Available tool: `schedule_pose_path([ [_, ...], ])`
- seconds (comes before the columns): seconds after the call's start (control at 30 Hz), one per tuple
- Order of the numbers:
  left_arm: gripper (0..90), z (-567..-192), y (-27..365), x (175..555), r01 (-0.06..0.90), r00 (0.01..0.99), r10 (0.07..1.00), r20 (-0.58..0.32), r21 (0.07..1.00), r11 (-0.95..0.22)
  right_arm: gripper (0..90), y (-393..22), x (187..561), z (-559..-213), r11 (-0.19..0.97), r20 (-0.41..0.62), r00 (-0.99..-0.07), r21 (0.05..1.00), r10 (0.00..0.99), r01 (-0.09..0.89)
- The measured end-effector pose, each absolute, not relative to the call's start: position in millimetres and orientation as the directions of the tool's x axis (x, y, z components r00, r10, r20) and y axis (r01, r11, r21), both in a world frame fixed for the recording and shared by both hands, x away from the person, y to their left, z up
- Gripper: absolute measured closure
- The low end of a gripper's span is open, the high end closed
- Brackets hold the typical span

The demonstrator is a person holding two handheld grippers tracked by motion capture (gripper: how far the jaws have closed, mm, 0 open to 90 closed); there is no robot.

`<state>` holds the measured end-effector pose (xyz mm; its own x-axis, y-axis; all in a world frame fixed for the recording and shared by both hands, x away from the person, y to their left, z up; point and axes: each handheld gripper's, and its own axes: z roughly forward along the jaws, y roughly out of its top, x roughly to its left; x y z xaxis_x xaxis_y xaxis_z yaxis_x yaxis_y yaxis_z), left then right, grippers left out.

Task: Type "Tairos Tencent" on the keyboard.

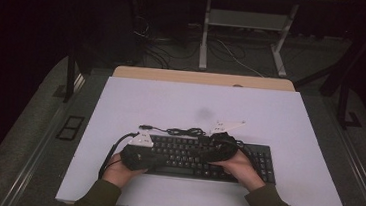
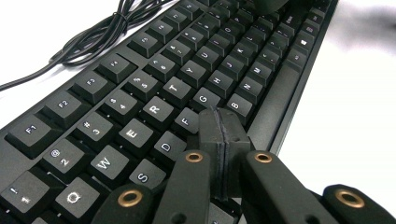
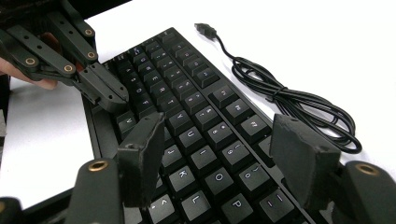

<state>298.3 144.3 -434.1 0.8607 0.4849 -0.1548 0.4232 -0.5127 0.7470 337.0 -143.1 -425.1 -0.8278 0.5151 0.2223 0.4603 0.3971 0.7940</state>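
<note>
Keyboard (image 1: 201, 157) lies flat on the white table (image 1: 279, 121), near my edge, long axis running left to right across me. Its bundled cable (image 1: 181, 131) sits just behind the back edge, plug end free on the table.

My left claw (image 2: 220, 122) is pressed together with nothing between the jaws, tips angled down onto the left-middle of the key field; in its own view the joined tips rest at the F/G/V keys (image 2: 195, 108), touching or just off them, I cannot tell which. The same claw appears at upper left in the right gripper view (image 3: 109, 95).

My right claw (image 3: 224, 156) is spread, holding nothing, jaws straddling the right-hand letter keys (image 3: 219, 175) from above.

Judgement: the key to press lies directly under the left tips, so the left is the nearer hand. The move is straight down, not along the board's long axis.
</note>
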Motion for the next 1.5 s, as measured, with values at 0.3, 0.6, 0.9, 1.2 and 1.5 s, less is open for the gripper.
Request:
schedule_pose_path([
  [0.3, 88.9, -429.6, 144.0, 300.0, 0.415, 0.859, 0.492, -0.142, 0.757, -0.506, 35.1, -143.3, 337.2, -424.8, 0.397, 0.222, -0.827, 0.794, 0.516, 0.461],
  [0.6, 88.9, -426.1, 143.8, 304.3, 0.407, 0.859, 0.497, -0.123, 0.754, -0.516, 35.1, -142.9, 337.2, -425.4, 0.398, 0.223, -0.827, 0.793, 0.515, 0.462],
  [0.9, 88.9, -425.2, 146.8, 313.6, 0.417, 0.843, 0.526, -0.114, 0.757, -0.503, 35.1, -141.9, 337.1, -426.0, 0.401, 0.223, -0.828, 0.791, 0.514, 0.462],
  [1.2, 89.0, -428.4, 151.3, 323.1, 0.433, 0.823, 0.557, -0.112, 0.757, -0.489, 35.1, -141.5, 337.3, -426.5, 0.405, 0.221, -0.829, 0.790, 0.514, 0.461],
  [1.5, 89.0, -431.1, 151.8, 325.7, 0.443, 0.818, 0.566, -0.103, 0.741, -0.505, 35.1, -141.2, 337.1, -426.8, 0.405, 0.223, -0.829, 0.789, 0.513, 0.463],
])
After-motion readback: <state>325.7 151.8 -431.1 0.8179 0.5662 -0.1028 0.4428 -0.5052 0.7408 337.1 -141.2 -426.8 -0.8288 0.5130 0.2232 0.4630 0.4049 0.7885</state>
